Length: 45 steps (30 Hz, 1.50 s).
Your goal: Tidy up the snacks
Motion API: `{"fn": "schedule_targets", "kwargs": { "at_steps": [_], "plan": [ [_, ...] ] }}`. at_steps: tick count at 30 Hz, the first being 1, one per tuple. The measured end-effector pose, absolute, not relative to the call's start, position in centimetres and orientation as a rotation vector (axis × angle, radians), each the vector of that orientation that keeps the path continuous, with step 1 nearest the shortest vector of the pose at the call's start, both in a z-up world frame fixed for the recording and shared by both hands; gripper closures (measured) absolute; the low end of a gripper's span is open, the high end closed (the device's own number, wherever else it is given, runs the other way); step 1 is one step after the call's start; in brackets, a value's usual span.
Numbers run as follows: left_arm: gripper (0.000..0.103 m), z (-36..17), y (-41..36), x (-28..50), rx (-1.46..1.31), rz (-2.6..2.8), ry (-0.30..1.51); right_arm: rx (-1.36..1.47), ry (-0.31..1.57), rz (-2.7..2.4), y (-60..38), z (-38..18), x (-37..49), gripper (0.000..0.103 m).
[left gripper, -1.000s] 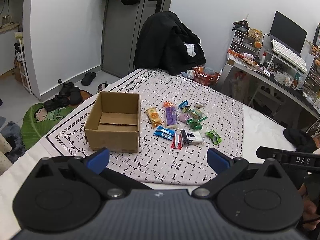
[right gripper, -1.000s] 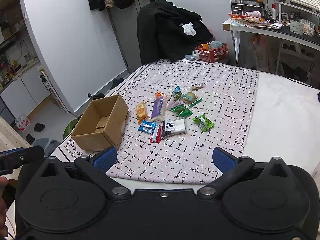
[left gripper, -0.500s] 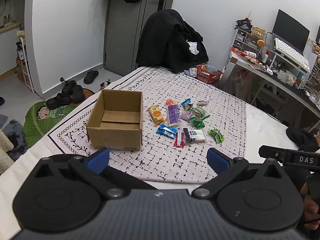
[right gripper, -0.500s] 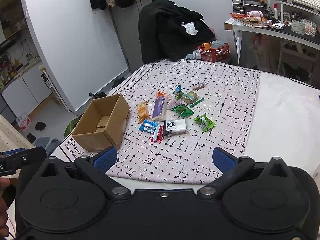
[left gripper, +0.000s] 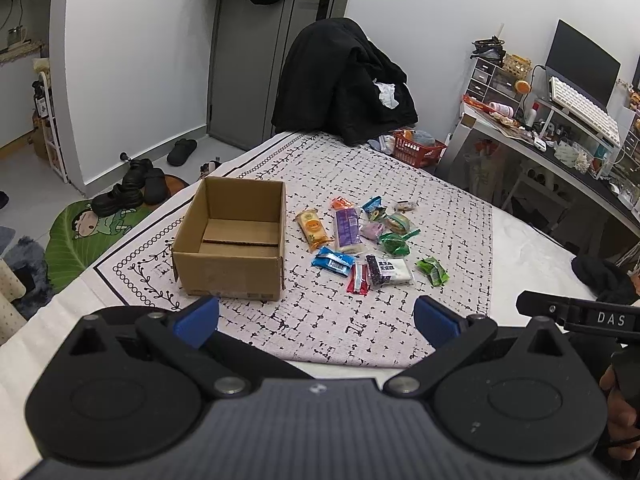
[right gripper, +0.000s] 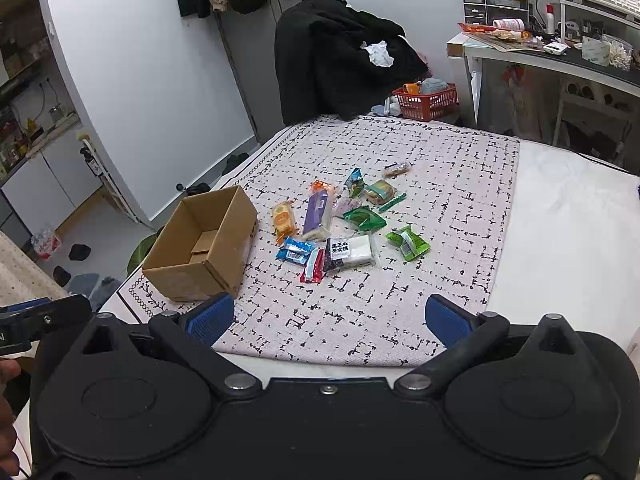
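An open cardboard box [left gripper: 234,242] [right gripper: 202,246] stands with nothing in it on a patterned cloth [left gripper: 328,320] [right gripper: 360,300]. To its right lie several wrapped snacks: an orange pack [left gripper: 313,228], a purple bar [left gripper: 347,228] [right gripper: 317,211], a blue pack [left gripper: 333,261] [right gripper: 297,249], a red stick [left gripper: 359,278], a black-and-white pack [left gripper: 389,270] [right gripper: 351,252] and green packs [left gripper: 432,271] [right gripper: 408,242]. My left gripper [left gripper: 316,322] is open, well short of the box and snacks. My right gripper [right gripper: 330,316] is open too, holding nothing, near the cloth's front edge.
The cloth covers a white bed [right gripper: 568,240]. A chair draped with black clothes [left gripper: 344,84] and a red basket [left gripper: 418,148] stand beyond it. A cluttered desk [left gripper: 560,140] runs along the right. Shoes [left gripper: 132,188] lie on the floor at left.
Both views have drifted slightly, so box and snacks sit a little further right and higher. Both grippers stay open and no snack has moved.
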<state>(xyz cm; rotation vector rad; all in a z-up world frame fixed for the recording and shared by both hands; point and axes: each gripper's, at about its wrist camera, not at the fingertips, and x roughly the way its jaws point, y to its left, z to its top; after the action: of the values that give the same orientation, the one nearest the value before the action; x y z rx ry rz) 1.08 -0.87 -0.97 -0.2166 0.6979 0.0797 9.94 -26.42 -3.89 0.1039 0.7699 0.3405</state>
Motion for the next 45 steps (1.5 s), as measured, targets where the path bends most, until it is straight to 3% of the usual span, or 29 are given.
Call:
{"fn": "schedule_targets", "kwargs": {
  "at_steps": [24, 45],
  "plan": [
    [0.000, -1.5, -1.3, 2.2, -0.201, 0.095, 0.708, 0.108, 0.793, 0.345, -26.5, -4.4, 11.1, 0.000],
    [0.000, -2.2, -2.7, 8.7, -0.247, 0.106, 0.733, 0.121, 0.886, 0.365, -26.1, -4.6, 17.3, 0.000]
  ]
}}
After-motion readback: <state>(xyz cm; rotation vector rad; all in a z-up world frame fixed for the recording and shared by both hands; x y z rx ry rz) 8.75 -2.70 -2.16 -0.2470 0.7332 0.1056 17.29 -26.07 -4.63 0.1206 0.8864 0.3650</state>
